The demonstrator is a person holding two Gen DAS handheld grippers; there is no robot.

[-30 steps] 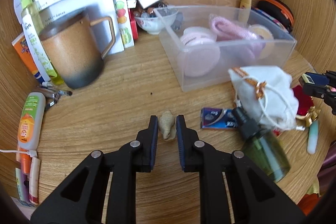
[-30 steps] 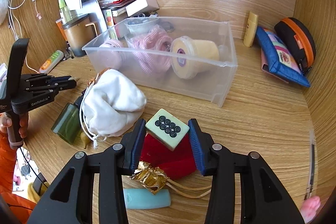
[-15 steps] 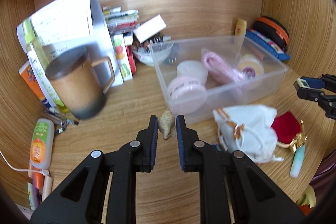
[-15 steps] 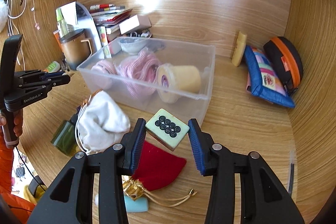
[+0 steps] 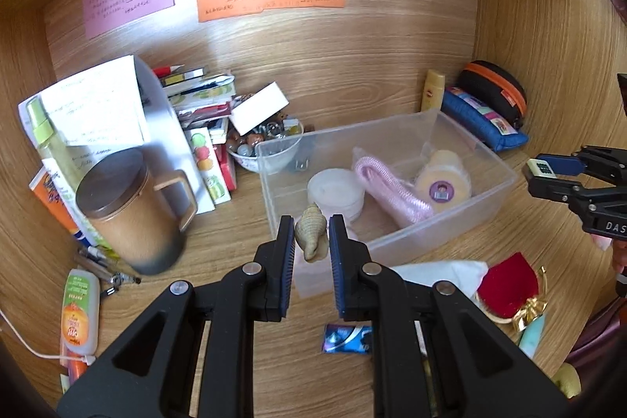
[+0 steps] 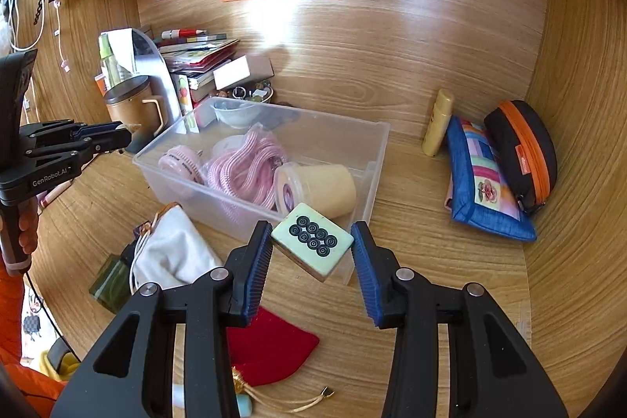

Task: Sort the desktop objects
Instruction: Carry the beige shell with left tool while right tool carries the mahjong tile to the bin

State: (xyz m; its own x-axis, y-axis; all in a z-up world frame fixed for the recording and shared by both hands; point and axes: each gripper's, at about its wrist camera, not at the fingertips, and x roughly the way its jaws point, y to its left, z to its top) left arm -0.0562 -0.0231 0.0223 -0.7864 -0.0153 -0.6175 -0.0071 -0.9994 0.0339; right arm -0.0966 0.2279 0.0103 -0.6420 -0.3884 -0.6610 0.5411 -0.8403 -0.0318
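A small tan seashell [image 5: 311, 232] with bumpy ridges is pinched between two black fingers, its pointy tip up, and it hangs in the air over the near left corner of a clear plastic box [image 5: 462, 222]. A pale green game tile [image 6: 311, 241] with eight dark rings on top is squeezed the same way, tilted, in the air just at the near side of that box. Inside the box lie a round white tub [image 5: 335, 190], a pink rope bundle [image 5: 388, 190] and a yellow cup [image 6: 317, 189] on its side.
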